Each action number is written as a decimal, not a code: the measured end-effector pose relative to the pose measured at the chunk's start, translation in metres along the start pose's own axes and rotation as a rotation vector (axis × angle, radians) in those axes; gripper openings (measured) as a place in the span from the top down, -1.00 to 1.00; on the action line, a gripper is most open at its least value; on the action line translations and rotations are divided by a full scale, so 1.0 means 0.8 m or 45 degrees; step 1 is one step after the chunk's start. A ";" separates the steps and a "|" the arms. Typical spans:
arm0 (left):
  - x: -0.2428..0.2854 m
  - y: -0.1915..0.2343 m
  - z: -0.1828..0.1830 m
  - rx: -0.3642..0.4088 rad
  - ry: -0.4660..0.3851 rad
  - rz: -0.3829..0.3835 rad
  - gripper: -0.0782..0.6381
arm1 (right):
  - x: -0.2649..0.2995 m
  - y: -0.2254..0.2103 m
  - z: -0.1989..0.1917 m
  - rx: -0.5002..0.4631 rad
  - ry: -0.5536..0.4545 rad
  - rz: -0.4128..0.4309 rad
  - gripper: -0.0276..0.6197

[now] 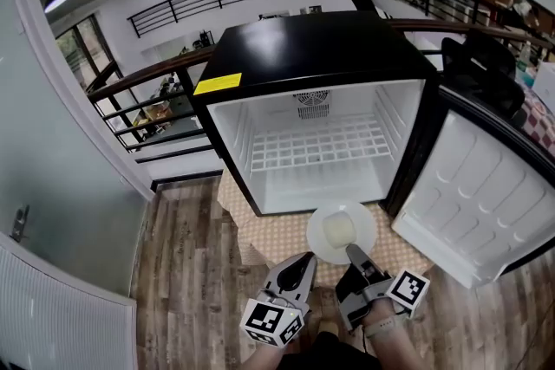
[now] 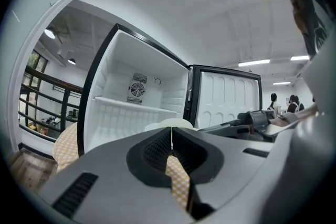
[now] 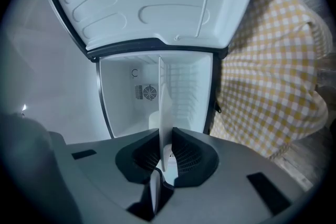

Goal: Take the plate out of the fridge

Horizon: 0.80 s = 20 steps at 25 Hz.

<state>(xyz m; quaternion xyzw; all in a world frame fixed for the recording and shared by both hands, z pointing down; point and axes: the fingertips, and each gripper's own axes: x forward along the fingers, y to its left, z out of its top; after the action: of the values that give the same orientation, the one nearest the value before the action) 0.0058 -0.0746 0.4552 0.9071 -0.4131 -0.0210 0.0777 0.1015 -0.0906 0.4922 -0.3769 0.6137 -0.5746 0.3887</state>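
the small black fridge with a white inside [image 1: 321,48] stands open on a yellow-and-white checked cloth [image 1: 276,243], its white moulded door [image 1: 486,195] swung wide to the right. the round white plate [image 1: 340,231] is out of the fridge, just in front of the open compartment and above the checked cloth. i cannot tell whether it rests on the cloth or is held clear of it. the right gripper [image 1: 354,254] has its jaws clamped on the near rim of the plate. from that gripper's own camera the plate runs edge-on as a thin white line straight up from between the dark ribbed pads, with the fridge interior behind it. the left gripper [image 1: 306,261] sits just beside the right one, a little to the left of the plate and not touching it. its jaws are pressed together with nothing between them, only a hairline seam where the pads meet. inside the fridge a white wire shelf [image 1: 316,143] spans the compartment, and a round fan grille [image 1: 312,98] sits high on the back wall. a yellow rectangular sticker [image 1: 218,83] lies at the front left corner of the black top. the wood-plank floor [image 1: 191,290] spreads out below the cloth, and a dark metal railing [image 1: 147,78] runs behind the fridge.
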 end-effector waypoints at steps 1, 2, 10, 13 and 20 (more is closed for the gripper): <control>-0.005 -0.002 -0.001 -0.005 -0.001 0.001 0.75 | -0.006 -0.002 -0.004 0.004 -0.002 -0.005 0.74; -0.010 -0.005 -0.002 -0.010 -0.001 0.003 0.75 | -0.011 -0.004 -0.008 0.010 -0.002 -0.012 0.74; -0.057 -0.016 -0.006 -0.024 -0.001 0.026 0.75 | -0.044 -0.003 -0.043 0.006 0.017 -0.002 0.74; -0.075 -0.021 -0.007 -0.022 -0.004 0.032 0.75 | -0.055 -0.002 -0.056 0.007 0.016 0.006 0.74; -0.116 -0.039 -0.003 -0.013 -0.022 0.023 0.75 | -0.091 0.002 -0.087 0.007 0.009 0.010 0.74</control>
<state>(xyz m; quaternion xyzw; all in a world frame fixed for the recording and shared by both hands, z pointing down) -0.0320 0.0156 0.4504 0.9026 -0.4220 -0.0302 0.0790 0.0683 0.0042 0.4961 -0.3715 0.6149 -0.5760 0.3900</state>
